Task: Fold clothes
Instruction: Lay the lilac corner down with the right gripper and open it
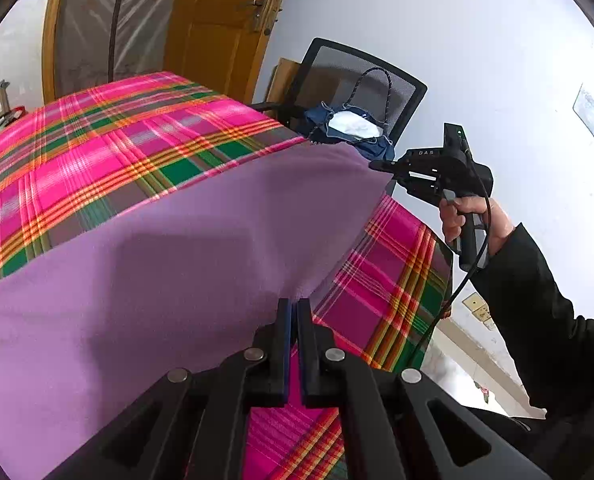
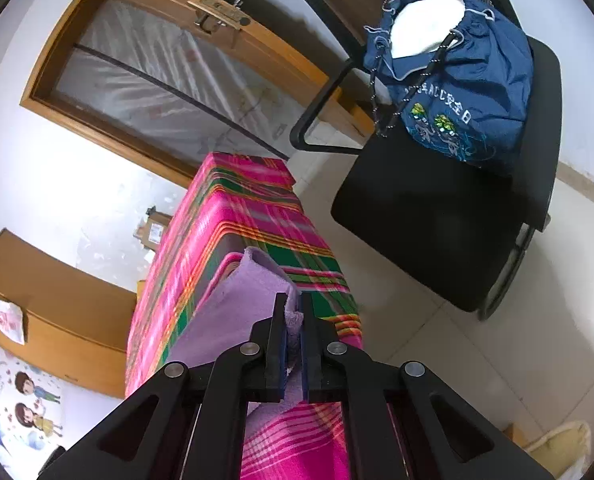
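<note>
A lilac cloth hangs stretched above a table draped in pink plaid. My left gripper is shut on the cloth's near corner. In the left wrist view, my right gripper sits at the far right, pinching the cloth's other corner, with a hand on its handle. From the right wrist, that gripper is shut on a bunched lilac cloth edge, above the plaid table. The cloth sags between the two grippers.
A black mesh office chair stands past the table's far end, holding a blue drawstring bag. A wooden door and its frame lie behind. A dark sleeve reaches in from the right. A low wooden cabinet stands to the left.
</note>
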Demonstrator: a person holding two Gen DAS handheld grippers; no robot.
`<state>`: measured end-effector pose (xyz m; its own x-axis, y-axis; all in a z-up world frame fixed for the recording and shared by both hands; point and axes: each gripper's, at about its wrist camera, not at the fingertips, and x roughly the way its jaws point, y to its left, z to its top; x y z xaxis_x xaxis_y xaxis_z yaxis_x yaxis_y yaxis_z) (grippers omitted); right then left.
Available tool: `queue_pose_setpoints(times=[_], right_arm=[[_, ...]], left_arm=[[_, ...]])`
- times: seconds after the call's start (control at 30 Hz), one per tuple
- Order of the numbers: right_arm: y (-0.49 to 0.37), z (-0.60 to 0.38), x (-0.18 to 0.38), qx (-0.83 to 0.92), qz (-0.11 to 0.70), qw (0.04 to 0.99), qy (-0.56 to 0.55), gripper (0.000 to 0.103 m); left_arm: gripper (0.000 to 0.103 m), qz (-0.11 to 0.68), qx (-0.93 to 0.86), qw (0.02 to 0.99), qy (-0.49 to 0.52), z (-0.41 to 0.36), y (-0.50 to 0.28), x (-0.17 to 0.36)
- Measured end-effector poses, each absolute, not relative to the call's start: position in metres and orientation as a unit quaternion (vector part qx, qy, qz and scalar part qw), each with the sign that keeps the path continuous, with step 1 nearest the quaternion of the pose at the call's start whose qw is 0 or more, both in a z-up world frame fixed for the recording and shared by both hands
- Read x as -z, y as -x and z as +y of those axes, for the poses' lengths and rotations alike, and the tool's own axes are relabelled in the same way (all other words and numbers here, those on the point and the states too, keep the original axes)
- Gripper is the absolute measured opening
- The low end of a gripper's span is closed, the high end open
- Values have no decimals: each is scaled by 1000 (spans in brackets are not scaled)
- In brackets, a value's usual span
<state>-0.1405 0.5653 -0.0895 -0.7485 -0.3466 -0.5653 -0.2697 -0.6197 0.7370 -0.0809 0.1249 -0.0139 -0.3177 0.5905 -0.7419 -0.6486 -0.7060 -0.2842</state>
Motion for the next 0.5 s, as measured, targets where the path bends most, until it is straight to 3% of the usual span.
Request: queue_pose_setpoints(times=[0.3, 0.5], right_arm=[[140, 566, 101, 810, -451, 16, -373, 6], [126, 575, 95, 822, -414, -55, -388, 26]], left_arm=[[2, 36, -796, 382, 467, 128, 89, 32], [5, 18, -794, 410, 448, 119, 77, 16]])
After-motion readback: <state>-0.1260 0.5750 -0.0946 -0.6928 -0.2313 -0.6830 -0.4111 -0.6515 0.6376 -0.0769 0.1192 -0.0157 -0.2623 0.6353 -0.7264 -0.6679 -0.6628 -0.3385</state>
